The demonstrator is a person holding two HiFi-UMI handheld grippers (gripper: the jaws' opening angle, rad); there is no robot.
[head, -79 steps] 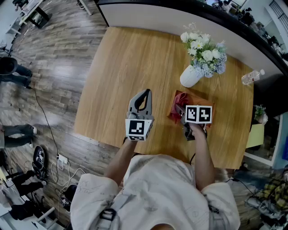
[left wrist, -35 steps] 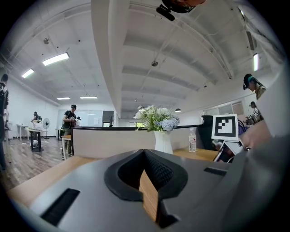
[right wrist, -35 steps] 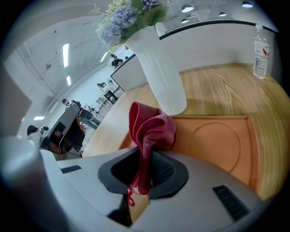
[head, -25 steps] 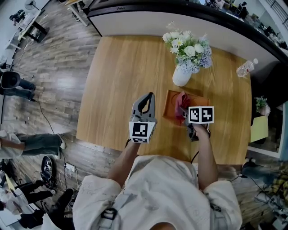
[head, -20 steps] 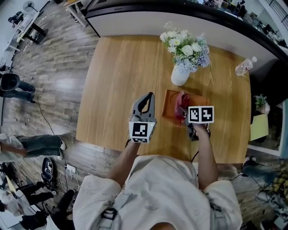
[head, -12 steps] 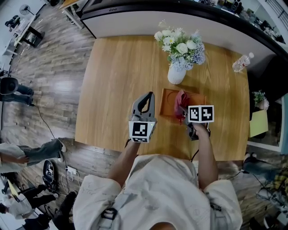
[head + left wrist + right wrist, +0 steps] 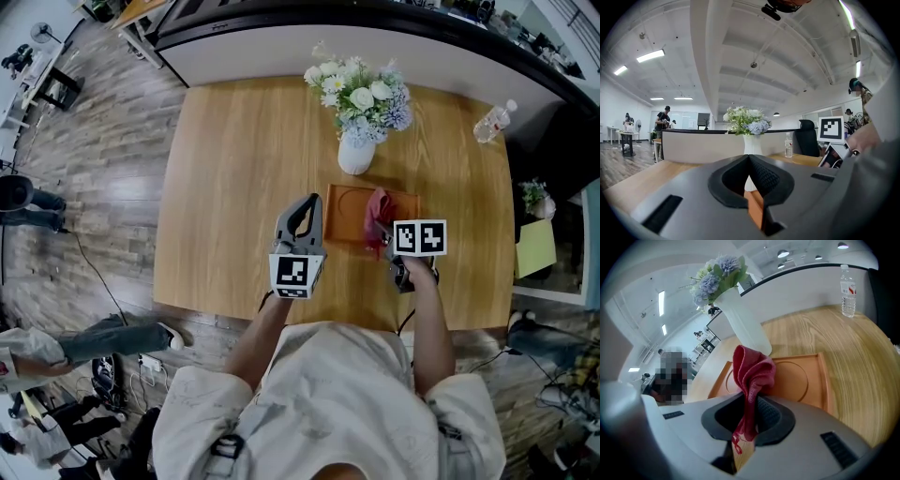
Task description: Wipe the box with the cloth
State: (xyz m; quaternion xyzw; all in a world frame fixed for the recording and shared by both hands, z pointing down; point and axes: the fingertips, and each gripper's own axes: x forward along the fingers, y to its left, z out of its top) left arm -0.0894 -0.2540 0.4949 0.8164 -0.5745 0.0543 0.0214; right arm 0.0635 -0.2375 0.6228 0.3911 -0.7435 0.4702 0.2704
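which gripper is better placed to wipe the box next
Right. The right gripper is shut on the red cloth, over the box. The left gripper is shut on nothing, beside the box.

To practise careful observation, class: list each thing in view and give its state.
cloth: bunched, clamped in the right gripper
box: flat on the table
right gripper: shut on the cloth
left gripper: shut, empty
vase: upright, holding flowers
bottle: upright, capped

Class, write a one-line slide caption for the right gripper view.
Right gripper, shut on a red cloth, faces the orange box and white vase.
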